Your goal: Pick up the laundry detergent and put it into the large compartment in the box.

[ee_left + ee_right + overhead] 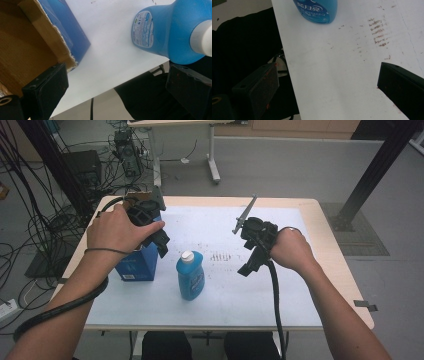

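Your left tongs (162, 240) are hanging open, nothing between the jaws, hovering over the top of the blue box (137, 262); in the left gripper view one jaw is sitting just beside the box's torn brown cardboard flap (53, 42), the other near the bottle's shoulder, touching neither. Your right tongs (248, 266) are also standing wide open and empty, hovering over bare white bench (250, 295) toward the right half. The blue bottle (190, 276) with the white cap (187, 256) is standing upright between your two tongs, near the middle of the bench and closer to the front edge, just beside the box on its right, apart from both tongs. The box is sitting toward the left edge, its top open. Brown scuff marks (219, 256) are showing on the bench surface between the bottle and your right tongs.
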Motion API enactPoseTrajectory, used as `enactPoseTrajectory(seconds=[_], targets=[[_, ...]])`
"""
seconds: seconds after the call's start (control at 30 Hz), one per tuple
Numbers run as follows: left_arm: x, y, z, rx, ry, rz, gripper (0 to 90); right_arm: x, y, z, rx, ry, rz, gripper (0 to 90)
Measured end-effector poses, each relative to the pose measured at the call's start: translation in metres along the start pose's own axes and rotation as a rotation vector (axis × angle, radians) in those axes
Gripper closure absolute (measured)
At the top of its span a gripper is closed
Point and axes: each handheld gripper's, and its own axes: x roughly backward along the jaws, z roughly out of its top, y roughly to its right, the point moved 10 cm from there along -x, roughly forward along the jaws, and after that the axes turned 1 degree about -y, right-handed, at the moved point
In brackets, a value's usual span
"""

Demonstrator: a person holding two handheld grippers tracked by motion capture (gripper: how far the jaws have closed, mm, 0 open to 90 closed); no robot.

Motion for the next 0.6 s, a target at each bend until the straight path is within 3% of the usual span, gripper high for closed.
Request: enactPoseTrajectory(seconds=[0.6], targets=[[0.0016, -0.0072, -0.0007, -0.002, -0.008, -0.003, 4.6, -0.0002, 0.0008, 0.0025, 0.0, 0.003, -0.007, 3.6]])
